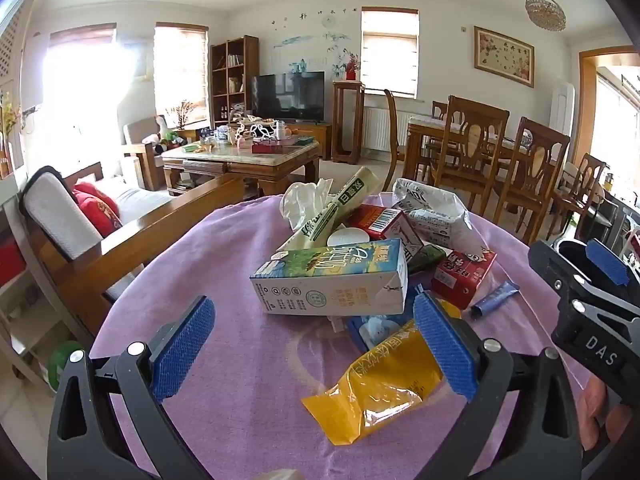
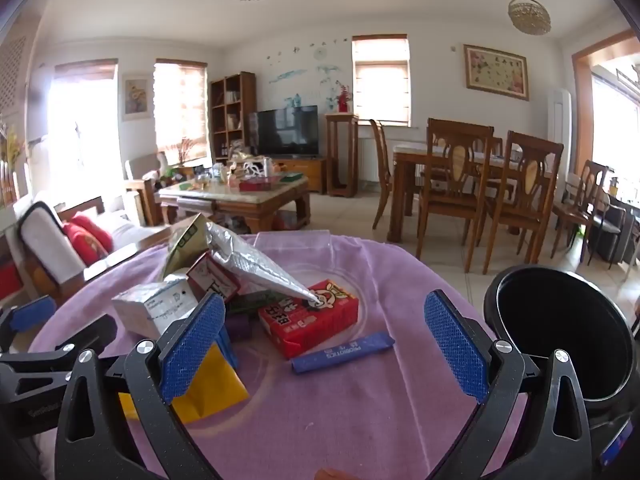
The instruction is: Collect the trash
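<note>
Trash heaped on the purple-covered worktop (image 1: 240, 420); both hand-held grippers spread wide, nothing held.
The yellow pouch (image 1: 376, 396), nearest the left hand-held gripper (image 1: 316, 356), is judged light, crinkly and slippery: best pinched across a flat edge. The right hand-held gripper (image 2: 324, 356) hangs near the blue sachet (image 2: 344, 352).

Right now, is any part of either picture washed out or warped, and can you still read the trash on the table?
Left wrist view: the window at left is blown out white, edges bend, the milk carton stays sharp. Right wrist view: same glare, softer, the blue sachet legible.

bright windows (image 2: 180, 108) light white walls, a wooden coffee table (image 2: 236, 200), television (image 2: 287, 131) and dining chairs (image 2: 456, 184).
</note>
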The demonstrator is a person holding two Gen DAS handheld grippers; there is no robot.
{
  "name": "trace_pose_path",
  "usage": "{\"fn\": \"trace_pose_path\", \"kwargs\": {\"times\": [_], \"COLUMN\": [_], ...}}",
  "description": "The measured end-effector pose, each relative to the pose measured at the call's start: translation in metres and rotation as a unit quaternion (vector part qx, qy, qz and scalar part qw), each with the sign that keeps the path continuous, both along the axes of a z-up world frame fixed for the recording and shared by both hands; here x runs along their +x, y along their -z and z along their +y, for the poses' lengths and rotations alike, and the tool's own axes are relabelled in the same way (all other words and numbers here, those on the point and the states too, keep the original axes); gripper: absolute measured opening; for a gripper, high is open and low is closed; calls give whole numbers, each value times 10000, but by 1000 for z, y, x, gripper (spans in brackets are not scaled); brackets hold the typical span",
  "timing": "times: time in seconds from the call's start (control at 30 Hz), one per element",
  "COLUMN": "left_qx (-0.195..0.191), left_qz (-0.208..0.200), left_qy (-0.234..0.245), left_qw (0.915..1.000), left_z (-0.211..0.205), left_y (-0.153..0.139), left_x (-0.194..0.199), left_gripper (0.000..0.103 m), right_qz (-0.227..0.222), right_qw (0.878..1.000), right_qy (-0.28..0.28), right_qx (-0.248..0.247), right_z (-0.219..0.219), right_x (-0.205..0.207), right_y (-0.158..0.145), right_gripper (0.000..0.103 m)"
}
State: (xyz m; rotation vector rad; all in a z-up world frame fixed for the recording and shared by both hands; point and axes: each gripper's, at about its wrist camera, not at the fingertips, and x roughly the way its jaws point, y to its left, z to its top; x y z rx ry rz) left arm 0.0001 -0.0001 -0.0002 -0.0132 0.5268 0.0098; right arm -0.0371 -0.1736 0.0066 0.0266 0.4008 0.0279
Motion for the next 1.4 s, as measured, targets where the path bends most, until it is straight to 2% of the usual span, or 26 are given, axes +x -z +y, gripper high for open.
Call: {"fn": "trace_pose_path", "kwargs": {"times": [0.1,1.4], "left_qx": [74,-95], "left_qz": [57,103], "left_qy": [9,25], "left_qw": [10000,9999], "left_z": [-1,-4], "left_y": [0,3], "left_x": [1,2], "left_gripper": [98,98], "right_qz": [-3,7], "right_qw": [10000,10000], "right_qy": [-1,-2], "right_qx": [6,37], "right_z": [0,-1], "right_x": [0,1], "right_y": [0,2], "right_gripper": [99,99]}}
